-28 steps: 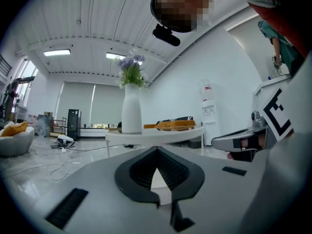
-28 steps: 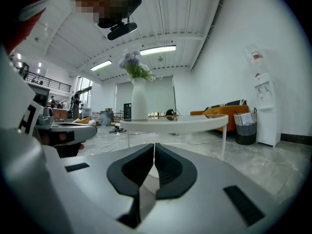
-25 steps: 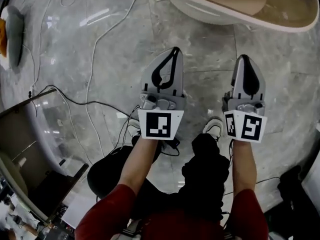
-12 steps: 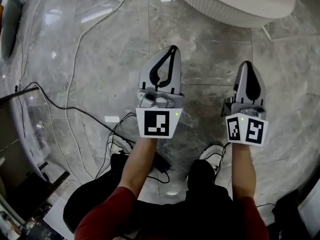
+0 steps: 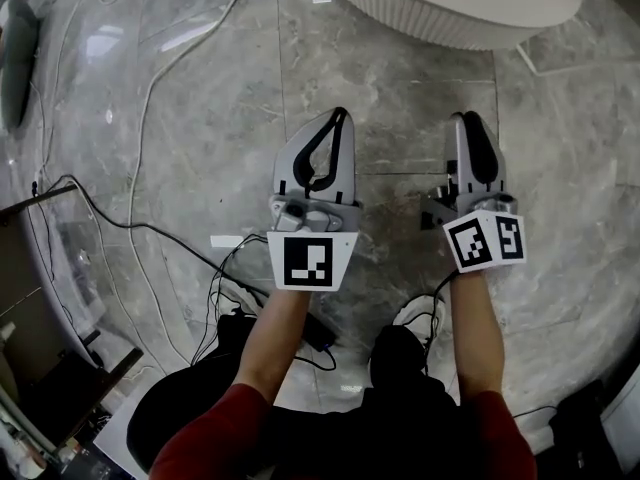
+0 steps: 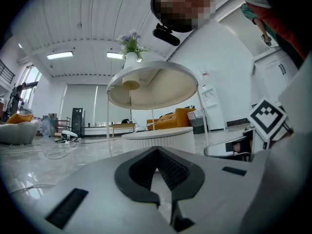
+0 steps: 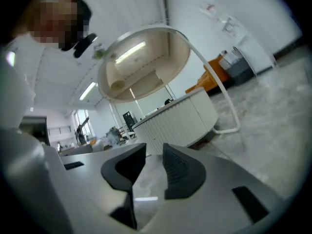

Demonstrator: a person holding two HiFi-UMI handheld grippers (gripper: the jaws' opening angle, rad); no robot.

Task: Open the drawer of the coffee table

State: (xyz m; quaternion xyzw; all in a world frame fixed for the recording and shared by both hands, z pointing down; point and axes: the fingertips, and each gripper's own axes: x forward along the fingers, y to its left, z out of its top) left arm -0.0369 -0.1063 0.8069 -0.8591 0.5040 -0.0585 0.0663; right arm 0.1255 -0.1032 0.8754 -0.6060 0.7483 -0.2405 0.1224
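The coffee table (image 5: pixel 450 8) is a low, round, white ribbed piece at the top of the head view; no drawer front can be made out on it. It stands ahead of both grippers (image 6: pixel 158 138) (image 7: pixel 180 121). My left gripper (image 5: pixel 336 118) hangs level over the marble floor, short of the table, shut with nothing between its pads (image 6: pixel 157 150). My right gripper (image 5: pixel 466 120) is beside it, rolled to one side. Its jaws are opening, with a gap between the pads and nothing in it (image 7: pixel 154 150).
A taller round side table (image 6: pixel 153 84) on thin white legs stands over the low table, with a vase of flowers (image 6: pixel 130 48) on top. Cables (image 5: pixel 150 118) trail across the floor at left. Dark furniture (image 5: pixel 40 298) sits at lower left. A shoe (image 5: pixel 415 313) is below the grippers.
Both grippers have sunk toward the floor. The right gripper has rolled about its own axis and its jaws have parted. The left gripper stays shut.
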